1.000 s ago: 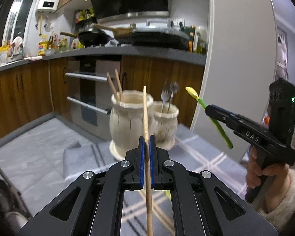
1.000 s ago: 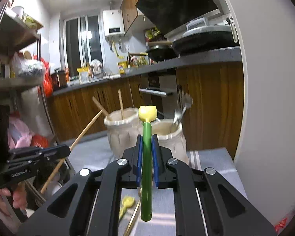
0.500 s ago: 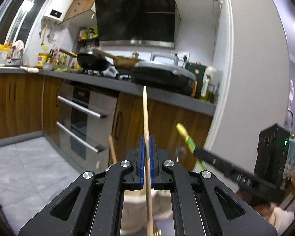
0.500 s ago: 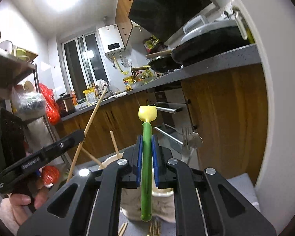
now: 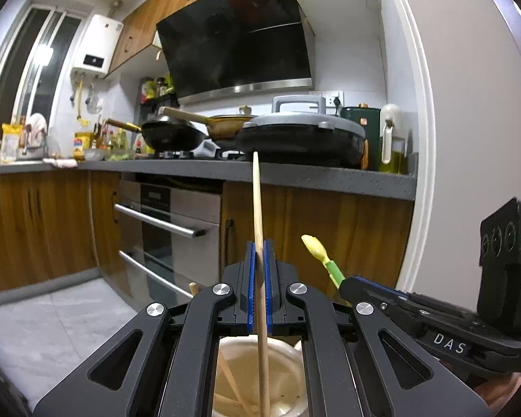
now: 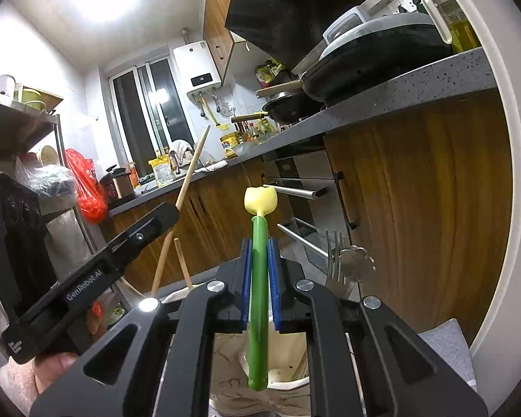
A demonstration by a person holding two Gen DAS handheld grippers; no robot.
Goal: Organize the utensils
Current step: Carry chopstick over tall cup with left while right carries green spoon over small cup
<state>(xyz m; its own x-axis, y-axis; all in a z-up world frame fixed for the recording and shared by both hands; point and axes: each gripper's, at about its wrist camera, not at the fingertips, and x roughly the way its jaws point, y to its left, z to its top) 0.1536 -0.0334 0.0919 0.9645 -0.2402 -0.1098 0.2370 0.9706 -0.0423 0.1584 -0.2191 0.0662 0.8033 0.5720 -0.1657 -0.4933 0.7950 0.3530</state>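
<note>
Your left gripper (image 5: pixel 258 288) is pinching the slim wooden chopstick (image 5: pixel 259 243) upright, its lower end hanging inside the cream ceramic holder (image 5: pixel 288 351); your right gripper (image 6: pixel 259 285) is clamping the green-handled yellow spoon (image 6: pixel 258 278) upright above the neighbouring cream pot (image 6: pixel 288 375).

Two wrist fisheyes, facing kitchen counter (image 5: pixel 295 177), sharing oven (image 6: pixel 295 180)

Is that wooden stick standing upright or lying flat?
Upright. The wooden chopstick stands nearly vertical, clamped between the left gripper's jaws, its lower end over the cream pot.
</note>
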